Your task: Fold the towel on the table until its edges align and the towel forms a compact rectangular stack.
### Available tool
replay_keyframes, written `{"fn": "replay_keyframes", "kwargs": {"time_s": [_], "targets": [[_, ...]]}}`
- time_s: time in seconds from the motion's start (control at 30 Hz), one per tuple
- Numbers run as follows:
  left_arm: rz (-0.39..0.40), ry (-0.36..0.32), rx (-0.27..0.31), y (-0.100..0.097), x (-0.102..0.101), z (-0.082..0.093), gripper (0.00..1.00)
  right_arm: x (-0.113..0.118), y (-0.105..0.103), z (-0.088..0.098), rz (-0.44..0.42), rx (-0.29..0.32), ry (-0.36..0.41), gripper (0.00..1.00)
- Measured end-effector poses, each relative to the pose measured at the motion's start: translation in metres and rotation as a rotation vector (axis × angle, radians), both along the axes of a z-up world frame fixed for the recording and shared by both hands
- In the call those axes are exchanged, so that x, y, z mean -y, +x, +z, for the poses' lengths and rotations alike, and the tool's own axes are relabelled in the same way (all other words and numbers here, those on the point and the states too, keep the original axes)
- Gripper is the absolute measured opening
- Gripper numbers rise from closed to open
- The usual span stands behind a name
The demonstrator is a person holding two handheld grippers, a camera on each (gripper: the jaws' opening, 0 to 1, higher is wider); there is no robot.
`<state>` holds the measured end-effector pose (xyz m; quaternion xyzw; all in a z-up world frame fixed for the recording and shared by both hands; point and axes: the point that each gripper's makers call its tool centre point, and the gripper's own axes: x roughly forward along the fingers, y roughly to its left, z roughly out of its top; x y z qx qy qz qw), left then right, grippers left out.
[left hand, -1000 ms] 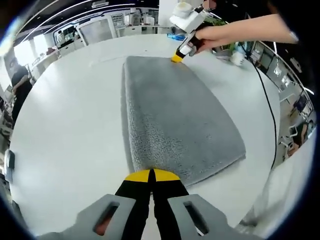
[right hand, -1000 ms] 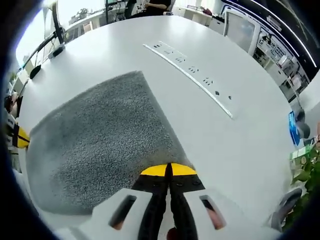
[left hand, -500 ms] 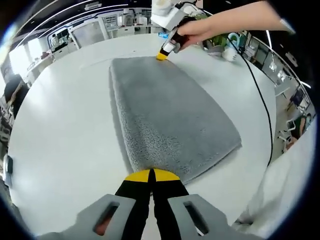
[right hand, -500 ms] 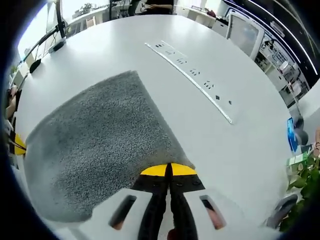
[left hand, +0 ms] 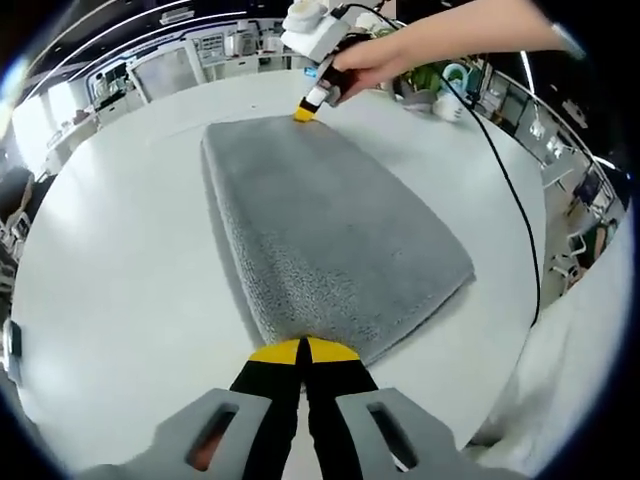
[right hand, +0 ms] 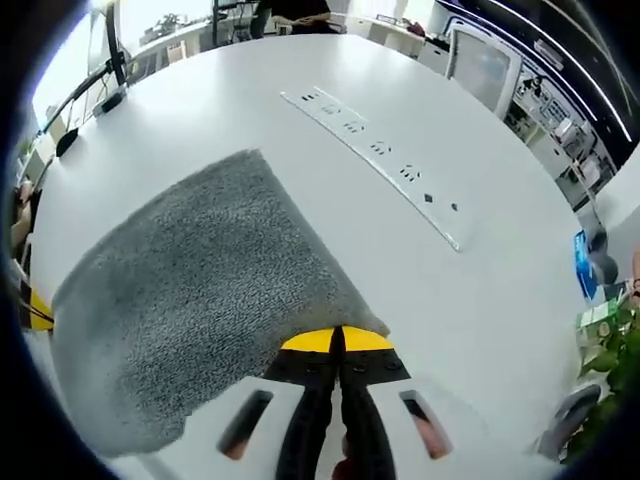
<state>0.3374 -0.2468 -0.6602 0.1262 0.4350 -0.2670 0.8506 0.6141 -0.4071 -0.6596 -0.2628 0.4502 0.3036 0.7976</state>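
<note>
towel (left hand: pixel 330 240) flat on table (left hand: pixel 110 270), a gripper at opposite corners

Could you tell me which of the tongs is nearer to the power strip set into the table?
Right. The right tongs grip the towel corner beside the power strip; the left tongs hold the opposite end.

Most of the round white bench (left hand: pixel 110 250) lies bare on every side of the grey, thick-piled folded towel (left hand: pixel 320 230), leaving open passage along both long edges. In the right gripper view, a long flush strip of sockets (right hand: pixel 375 150) crosses the bench well apart from the towel and rises no higher than the surface. In the left gripper view, a thin black cable (left hand: pixel 515 215) trails over the bench beside the towel's far long side, and cups and small clutter (left hand: pixel 450 90) crowd the rim beyond it.
</note>
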Motion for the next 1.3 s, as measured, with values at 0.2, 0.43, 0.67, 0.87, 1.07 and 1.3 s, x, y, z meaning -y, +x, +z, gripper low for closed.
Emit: {"fn": "replay_keyframes", "kwargs": {"time_s": [0.2, 0.43, 0.67, 0.87, 1.07, 1.3], "targets": [[-0.038, 0.049, -0.012, 0.001, 0.002, 0.002, 0.01, 0.000, -0.001, 0.010, -0.051, 0.010, 0.059, 0.00], [-0.094, 0.007, 0.027, 0.001, 0.008, 0.016, 0.03, -0.005, -0.003, 0.056, -0.077, 0.133, 0.164, 0.00], [-0.119, -0.066, 0.077, 0.009, 0.008, 0.034, 0.09, -0.012, -0.028, 0.107, -0.066, 0.221, 0.300, 0.07], [-0.160, -0.109, 0.122, 0.014, 0.005, 0.050, 0.12, -0.009, -0.068, 0.123, -0.060, 0.247, 0.346, 0.16], [-0.179, -0.122, 0.153, 0.014, 0.001, 0.058, 0.16, -0.008, -0.116, 0.128, -0.056, 0.233, 0.391, 0.21], [-0.199, -0.107, 0.153, 0.012, -0.006, 0.058, 0.16, -0.007, -0.168, 0.123, -0.089, 0.220, 0.445, 0.26]]}}
